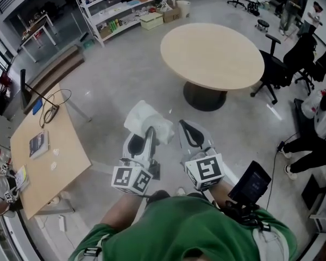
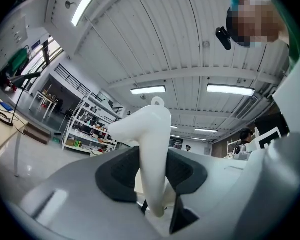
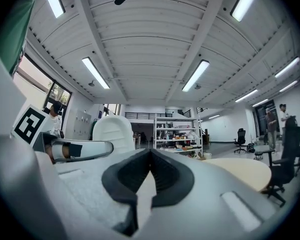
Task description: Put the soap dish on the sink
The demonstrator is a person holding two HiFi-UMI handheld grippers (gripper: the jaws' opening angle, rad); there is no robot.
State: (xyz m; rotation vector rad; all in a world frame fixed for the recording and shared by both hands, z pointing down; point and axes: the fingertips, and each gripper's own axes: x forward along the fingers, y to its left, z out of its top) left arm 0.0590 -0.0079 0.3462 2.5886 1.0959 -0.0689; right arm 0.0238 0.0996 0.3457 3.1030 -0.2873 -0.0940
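**Soap dish gripped in left claw, right claw shut and empty**

The left claw [image 2: 152, 159] was seen closed on the soap dish [image 2: 150, 129]. The dish's white body was pinched edge-on between the dark pads [image 2: 122, 171], and it rose well above the jaw tips to a small loop at its top. In the head view the same left claw [image 1: 143, 140] was held out in front of the body, with the soap dish [image 1: 146, 119] jutting from its tip over the floor [image 1: 125, 80].

The right claw [image 3: 151, 156] was shut. Its pads [image 3: 135, 176] met at their tips, and nothing was held between them. In the head view the right claw [image 1: 189, 132] was carried just beside the left one, the two roughly parallel and pointing the same way. The marker cubes [image 1: 131, 178] were turned up towards the camera at the near end of each claw, and a green top [image 1: 190, 227] filled the bottom of the view below them.

Further out, a round desk [image 1: 212, 56] was seen ahead and to the right, with black chairs [image 1: 282, 64] beside it. A wooden desk [image 1: 70, 145] stood to the left with a book [image 1: 38, 144] lying on it. White shelves [image 1: 125, 7] stacked with goods were set along the far side. Strip lights [image 3: 197, 74] were seen on the ribbed ceiling in both gripper views.
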